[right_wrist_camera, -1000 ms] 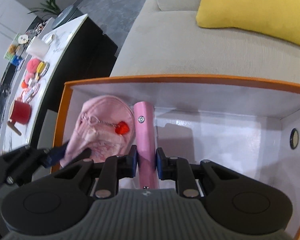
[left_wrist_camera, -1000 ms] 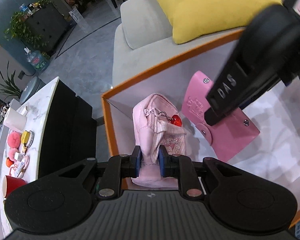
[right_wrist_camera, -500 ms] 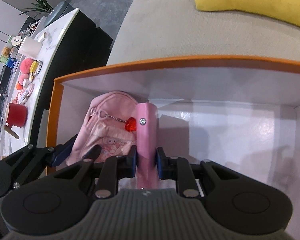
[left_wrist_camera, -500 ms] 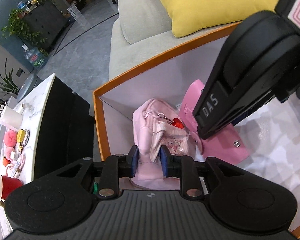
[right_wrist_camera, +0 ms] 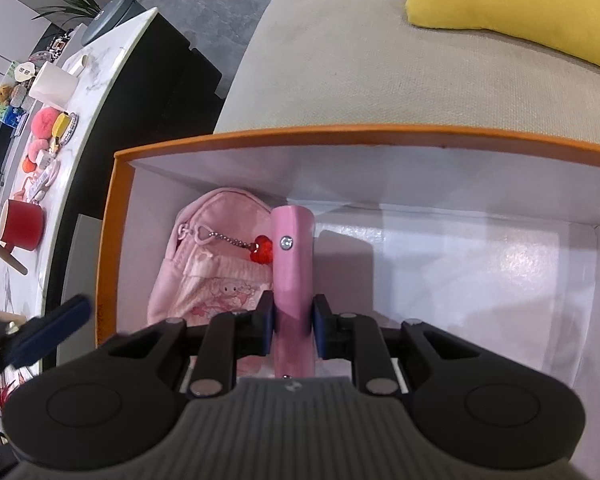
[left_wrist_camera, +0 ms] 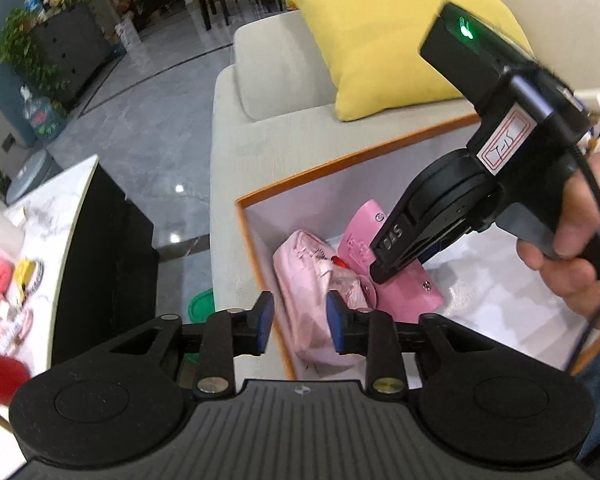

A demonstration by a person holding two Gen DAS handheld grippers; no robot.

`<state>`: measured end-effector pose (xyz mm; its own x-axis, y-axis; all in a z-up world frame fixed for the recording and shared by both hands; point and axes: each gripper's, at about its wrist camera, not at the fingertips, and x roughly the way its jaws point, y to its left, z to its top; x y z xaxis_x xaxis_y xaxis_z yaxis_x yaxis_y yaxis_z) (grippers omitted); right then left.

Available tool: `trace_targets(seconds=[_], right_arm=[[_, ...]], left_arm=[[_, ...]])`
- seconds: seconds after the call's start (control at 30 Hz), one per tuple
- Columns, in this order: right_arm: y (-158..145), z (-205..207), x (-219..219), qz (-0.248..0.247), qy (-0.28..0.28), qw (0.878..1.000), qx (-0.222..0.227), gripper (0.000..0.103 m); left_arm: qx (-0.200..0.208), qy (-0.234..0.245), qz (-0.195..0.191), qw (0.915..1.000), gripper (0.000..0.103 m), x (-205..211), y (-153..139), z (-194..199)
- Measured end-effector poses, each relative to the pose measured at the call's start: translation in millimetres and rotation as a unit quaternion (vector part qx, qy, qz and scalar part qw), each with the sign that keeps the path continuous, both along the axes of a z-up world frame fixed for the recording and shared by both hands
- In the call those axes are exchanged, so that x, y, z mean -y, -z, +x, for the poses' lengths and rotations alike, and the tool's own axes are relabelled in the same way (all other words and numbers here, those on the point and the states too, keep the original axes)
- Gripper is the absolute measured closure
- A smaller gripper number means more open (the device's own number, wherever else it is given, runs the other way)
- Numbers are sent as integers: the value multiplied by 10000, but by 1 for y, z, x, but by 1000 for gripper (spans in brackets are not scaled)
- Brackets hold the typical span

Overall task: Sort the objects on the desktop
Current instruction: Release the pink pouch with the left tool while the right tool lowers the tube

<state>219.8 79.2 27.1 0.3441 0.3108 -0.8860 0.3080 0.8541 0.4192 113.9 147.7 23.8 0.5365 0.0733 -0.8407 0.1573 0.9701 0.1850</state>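
Note:
An orange box with a white inside [left_wrist_camera: 340, 160] [right_wrist_camera: 260, 136] sits on the sofa. A light pink pouch [left_wrist_camera: 308, 280] [right_wrist_camera: 216, 264] with a red heart charm [right_wrist_camera: 262, 254] lies in its left corner. My left gripper [left_wrist_camera: 298, 320] is open and empty, raised above the box's left edge. My right gripper [right_wrist_camera: 292, 324] is shut on a pink snap wallet [right_wrist_camera: 292, 264] and holds it on edge inside the box, beside the pouch. The left wrist view shows the wallet [left_wrist_camera: 396, 280] under the right gripper's fingers [left_wrist_camera: 392, 252].
A grey sofa [right_wrist_camera: 380, 72] with a yellow cushion [left_wrist_camera: 380, 32] lies behind the box. To the left stands a marble-topped table [right_wrist_camera: 88, 80] with a red mug [right_wrist_camera: 22, 226], a white cup [right_wrist_camera: 54, 82] and several small pink and yellow items.
My left gripper opened, let go of the pink pouch and drew back up and left out of the box. The right gripper keeps holding the wallet in the box.

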Motion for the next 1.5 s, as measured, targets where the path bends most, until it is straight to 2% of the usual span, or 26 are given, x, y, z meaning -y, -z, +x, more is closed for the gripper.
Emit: trace_targets(seconds=[0.07,0.23,0.3,0.4,0.43,0.5,0.53,0.63,0.73,0.9,1.07,1.13,1.37,1.5], right_arm=[[1,2,-2,34,30,10000,-44,82],[-2,6,-10,-24,28,10000,-62,82],[-2,8,-15,5,-20,10000,-59,82],[-1,10,-21,26,-102,9999,-20,81],[-1,10,-22,22,-145,9999,16,78],[-3,9,-24,115,-253,9996,74,68],[-3,8,-24,181,-309,9993,81,66],[-4,5,-25,144,-483,9986,144,66],[-8,2,-26,57,-714,9971,259,61],[-18,-5,-35,-227,-1446,9877,550,54],[-24,-4,-39,-411,-1791,9800,763,57],[-23,-2,-37,-340,-1765,9805,798,71],[-29,6,-46,-715,-1960,9736,927,72],[-26,8,-45,-675,-1856,9753,989,72]], left_arm=[[-96,-109,-190,9997,47,-11,-1,-5],[-507,-275,-1080,9925,46,-37,8,-8],[-604,-195,-1269,9899,45,-40,13,-11],[-582,-127,-1058,9926,46,-34,20,-10],[-591,-108,-1010,9931,46,-33,23,-9],[-632,-132,-1013,9928,53,-34,29,-5],[-656,-150,-1011,9926,63,-34,32,-3],[-580,-177,-961,9935,66,-33,37,-1],[-557,-140,-976,9936,67,-32,41,0],[-548,-62,-942,9940,70,-33,46,2],[-505,-56,-906,9946,75,-31,50,4],[-474,-35,-874,9950,76,-31,51,5],[-360,69,-665,9971,81,-29,53,11],[-429,-52,-605,9972,82,-28,55,14]])
